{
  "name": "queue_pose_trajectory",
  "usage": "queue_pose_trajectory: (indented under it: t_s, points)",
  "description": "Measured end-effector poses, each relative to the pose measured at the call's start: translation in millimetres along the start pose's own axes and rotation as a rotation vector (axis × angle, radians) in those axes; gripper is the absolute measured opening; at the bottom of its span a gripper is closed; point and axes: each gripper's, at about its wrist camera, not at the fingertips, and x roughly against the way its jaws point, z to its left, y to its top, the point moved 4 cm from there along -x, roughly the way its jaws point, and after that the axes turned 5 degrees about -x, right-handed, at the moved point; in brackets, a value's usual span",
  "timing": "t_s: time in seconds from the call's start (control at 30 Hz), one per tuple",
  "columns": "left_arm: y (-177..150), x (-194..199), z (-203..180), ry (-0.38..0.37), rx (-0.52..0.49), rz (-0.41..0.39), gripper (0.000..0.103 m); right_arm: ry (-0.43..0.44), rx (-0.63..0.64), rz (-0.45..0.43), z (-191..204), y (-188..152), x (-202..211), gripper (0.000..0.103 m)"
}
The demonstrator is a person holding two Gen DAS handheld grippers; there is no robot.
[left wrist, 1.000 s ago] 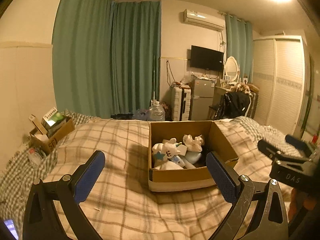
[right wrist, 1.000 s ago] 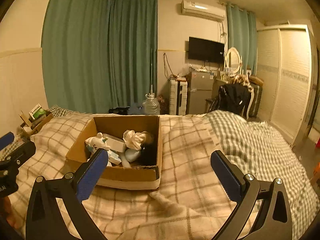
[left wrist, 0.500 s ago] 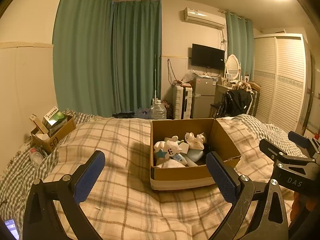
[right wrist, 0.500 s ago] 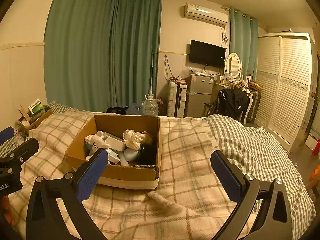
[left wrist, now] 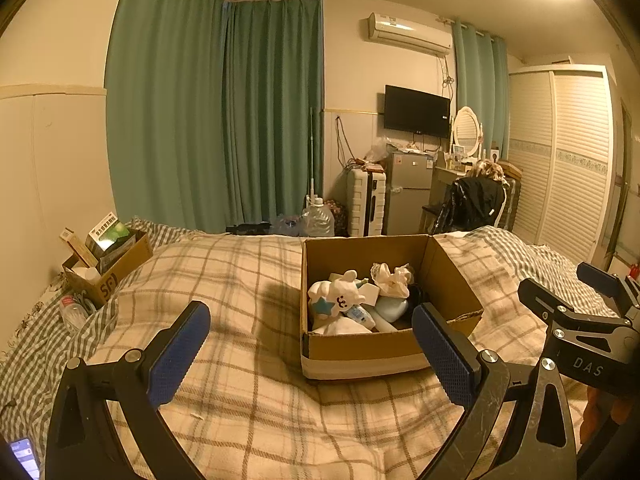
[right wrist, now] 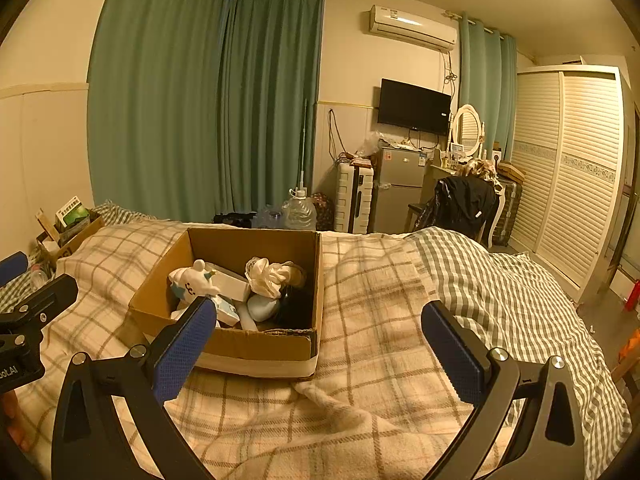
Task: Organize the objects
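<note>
An open cardboard box (left wrist: 362, 352) sits on the plaid bed; it also shows in the right wrist view (right wrist: 256, 350). Inside lie a white plush toy (left wrist: 338, 294), a crumpled cream cloth (left wrist: 390, 278), a pale blue round object (left wrist: 392, 306) and other small items; the plush (right wrist: 194, 280) and cloth (right wrist: 266, 276) show in the right wrist view too. My left gripper (left wrist: 312, 354) is open and empty, held above the bed in front of the box. My right gripper (right wrist: 320, 350) is open and empty, to the box's right; it appears in the left wrist view (left wrist: 576, 320).
A smaller cardboard box (left wrist: 106, 266) with cartons stands at the bed's left edge, a plastic bottle (left wrist: 72, 312) beside it. Beyond the bed are a water jug (left wrist: 318, 218), suitcase, small fridge (left wrist: 408, 192), chair with a black jacket (left wrist: 472, 204) and wardrobe.
Both grippers have risen and pulled back a little, so the box sits lower and slightly smaller in both views. Both stay open and empty.
</note>
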Motion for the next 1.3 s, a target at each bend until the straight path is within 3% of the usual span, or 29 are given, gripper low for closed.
queue_pose_trajectory:
  t_s: [1.3]
  points:
    - [-2.6, 0.4, -1.2, 0.015, -0.010, 0.005, 0.103, 0.002, 0.000, 0.005, 1.4, -2.6, -1.5, 0.103]
